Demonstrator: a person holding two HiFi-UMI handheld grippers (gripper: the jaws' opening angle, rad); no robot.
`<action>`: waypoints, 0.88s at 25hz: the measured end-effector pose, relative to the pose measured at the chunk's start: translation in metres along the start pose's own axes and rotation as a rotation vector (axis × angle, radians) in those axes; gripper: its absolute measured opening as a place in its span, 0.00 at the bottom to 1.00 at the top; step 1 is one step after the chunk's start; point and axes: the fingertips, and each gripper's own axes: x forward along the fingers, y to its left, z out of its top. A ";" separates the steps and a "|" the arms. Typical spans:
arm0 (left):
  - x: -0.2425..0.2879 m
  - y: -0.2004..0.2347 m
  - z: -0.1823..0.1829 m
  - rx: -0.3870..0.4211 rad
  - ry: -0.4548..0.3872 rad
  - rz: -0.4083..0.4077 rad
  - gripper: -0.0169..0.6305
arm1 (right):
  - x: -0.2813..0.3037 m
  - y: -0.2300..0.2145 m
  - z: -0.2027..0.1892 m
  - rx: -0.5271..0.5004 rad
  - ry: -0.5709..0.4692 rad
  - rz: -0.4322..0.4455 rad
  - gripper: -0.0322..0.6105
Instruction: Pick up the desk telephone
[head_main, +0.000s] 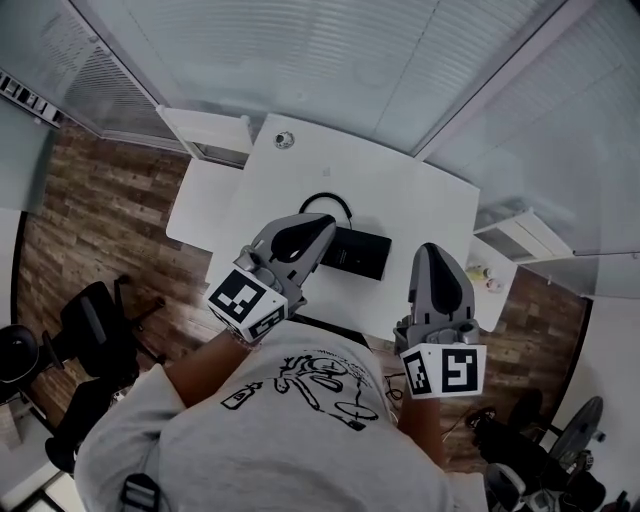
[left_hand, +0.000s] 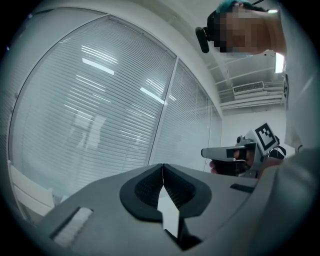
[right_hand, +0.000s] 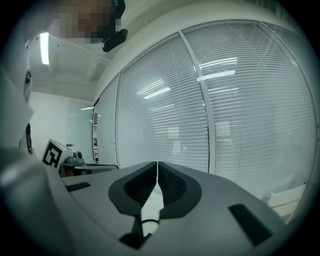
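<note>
Bottom of frame: left gripper (head_main: 322, 226) and right gripper (head_main: 432, 252) both clenched, empty, held about level. Mid-frame between them, phone (head_main: 358, 252) sits untouched on the white desk (head_main: 360, 165). Looks like the approach step; next move needs jaws opened and tipped down onto it.

Matt plastic over a smooth white desk

Your left gripper (head_main: 322, 225) and right gripper (head_main: 433, 252) look like matt grey plastic with ribbed black pads (left_hand: 148, 187). Below them the desk (head_main: 400, 190) is smooth white, the desk telephone (head_main: 358, 252) on it dull black, and the floor (head_main: 110, 220) beside it wood-grained planks.
</note>
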 end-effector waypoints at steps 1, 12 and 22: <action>0.004 0.001 0.000 0.000 -0.002 0.002 0.03 | 0.001 -0.004 0.000 -0.002 0.001 0.001 0.06; 0.029 0.020 -0.049 -0.022 0.116 -0.011 0.04 | 0.021 -0.032 -0.056 0.061 0.121 0.043 0.06; 0.032 0.050 -0.165 -0.147 0.351 0.009 0.21 | 0.034 -0.049 -0.162 0.136 0.328 0.060 0.21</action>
